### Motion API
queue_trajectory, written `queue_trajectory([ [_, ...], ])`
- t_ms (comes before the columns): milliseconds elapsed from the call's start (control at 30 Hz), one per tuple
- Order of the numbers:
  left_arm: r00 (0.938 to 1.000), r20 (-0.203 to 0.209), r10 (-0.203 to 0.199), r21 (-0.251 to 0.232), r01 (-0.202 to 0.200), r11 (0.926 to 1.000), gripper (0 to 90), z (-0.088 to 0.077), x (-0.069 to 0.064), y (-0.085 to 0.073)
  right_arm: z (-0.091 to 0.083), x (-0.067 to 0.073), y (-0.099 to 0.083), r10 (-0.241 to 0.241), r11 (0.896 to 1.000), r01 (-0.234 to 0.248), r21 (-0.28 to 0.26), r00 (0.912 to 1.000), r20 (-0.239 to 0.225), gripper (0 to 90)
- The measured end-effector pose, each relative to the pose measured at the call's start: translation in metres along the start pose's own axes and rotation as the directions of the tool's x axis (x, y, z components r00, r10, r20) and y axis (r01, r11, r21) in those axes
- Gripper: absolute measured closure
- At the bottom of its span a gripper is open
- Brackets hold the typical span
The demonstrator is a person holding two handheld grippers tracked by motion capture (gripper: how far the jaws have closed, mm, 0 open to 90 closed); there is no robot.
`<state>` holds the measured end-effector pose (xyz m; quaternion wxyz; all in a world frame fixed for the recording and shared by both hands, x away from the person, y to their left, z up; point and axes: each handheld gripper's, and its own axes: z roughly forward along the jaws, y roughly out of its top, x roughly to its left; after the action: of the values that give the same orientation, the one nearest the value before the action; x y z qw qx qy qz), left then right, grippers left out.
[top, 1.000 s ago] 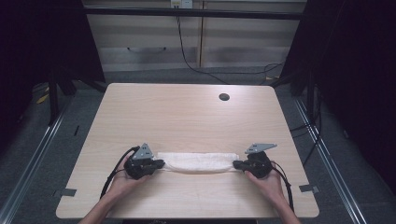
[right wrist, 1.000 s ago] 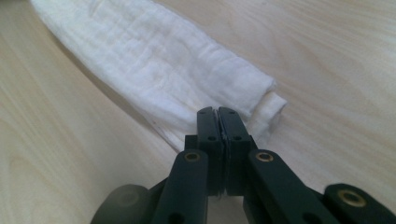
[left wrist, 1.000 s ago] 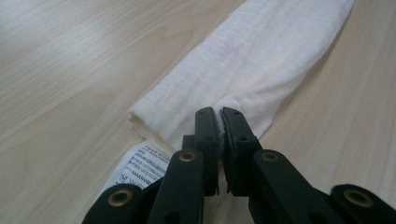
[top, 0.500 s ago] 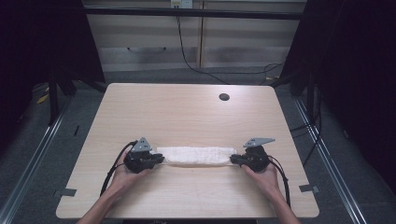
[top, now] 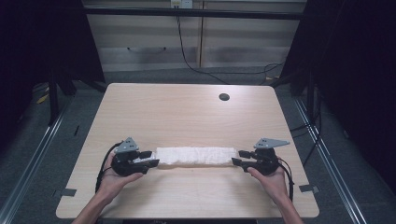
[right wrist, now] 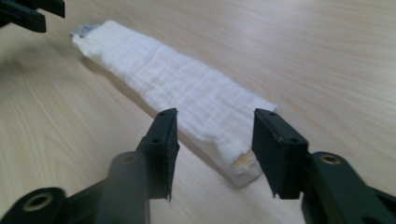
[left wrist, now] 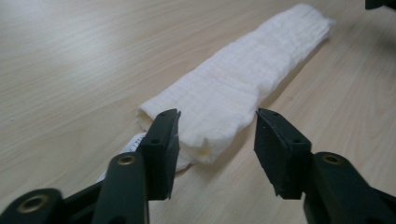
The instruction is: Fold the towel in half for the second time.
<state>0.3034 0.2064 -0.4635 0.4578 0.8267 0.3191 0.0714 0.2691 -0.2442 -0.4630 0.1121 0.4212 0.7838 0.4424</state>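
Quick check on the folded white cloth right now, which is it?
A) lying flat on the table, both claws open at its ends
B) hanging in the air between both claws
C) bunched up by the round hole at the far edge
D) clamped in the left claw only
A: the folded white cloth lies flat on the table, with the left claw and the right claw standing open at its two ends, pads clear of the fabric.

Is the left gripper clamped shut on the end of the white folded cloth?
No, in the left gripper view the left gripper has its jaws apart, clear of the white folded cloth on the table.
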Motion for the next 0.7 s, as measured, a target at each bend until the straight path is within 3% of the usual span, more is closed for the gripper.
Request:
queue_trajectory([
  [133, 0.9998, -0.012, -0.016, -0.002, 0.016, 0.9999, 38.7, -0.021, 0.005, -0.002, -0.019, 0.003, -0.001, 0.009, 0.998, -0.009, -0.056, 0.9999, 0.008, 44.3],
  [233, 0.9980, -0.054, -0.035, -0.010, 0.034, 0.9994, 35.1, -0.033, 0.013, -0.009, -0.032, 0.002, -0.003, 0.027, 0.996, -0.025, -0.084, 0.9992, 0.029, 40.4],
  [300, 0.9955, -0.083, -0.047, -0.002, 0.047, 0.9989, 34.5, -0.037, 0.016, -0.015, -0.038, 0.000, -0.006, 0.037, 0.995, -0.033, -0.092, 0.9982, 0.047, 39.4],
  [367, 0.9938, -0.091, -0.064, 0.003, 0.065, 0.9979, 34.4, -0.038, 0.019, -0.022, -0.044, -0.002, -0.010, 0.042, 0.994, -0.032, -0.106, 0.9949, 0.092, 39.7],
  [500, 0.9881, -0.128, -0.084, 0.002, 0.085, 0.9964, 31.6, -0.042, 0.025, -0.033, -0.054, -0.010, -0.020, 0.072, 0.992, -0.058, -0.115, 0.9903, 0.118, 39.1],
  [533, 0.9863, -0.138, -0.090, 0.014, 0.092, 0.9956, 31.4, -0.043, 0.028, -0.034, -0.057, -0.013, -0.024, 0.084, 0.990, -0.068, -0.126, 0.9891, 0.121, 38.9],
  [600, 0.9774, -0.183, -0.106, -0.018, 0.104, 0.9944, 29.6, -0.051, 0.034, -0.037, -0.062, -0.017, -0.030, 0.109, 0.985, -0.089, -0.149, 0.9854, 0.131, 38.0],
  [700, 0.9686, -0.208, -0.136, -0.050, 0.128, 0.9905, 25.9, -0.054, 0.038, -0.042, -0.065, -0.021, -0.038, 0.127, 0.984, -0.105, -0.147, 0.9814, 0.144, 37.7],
])
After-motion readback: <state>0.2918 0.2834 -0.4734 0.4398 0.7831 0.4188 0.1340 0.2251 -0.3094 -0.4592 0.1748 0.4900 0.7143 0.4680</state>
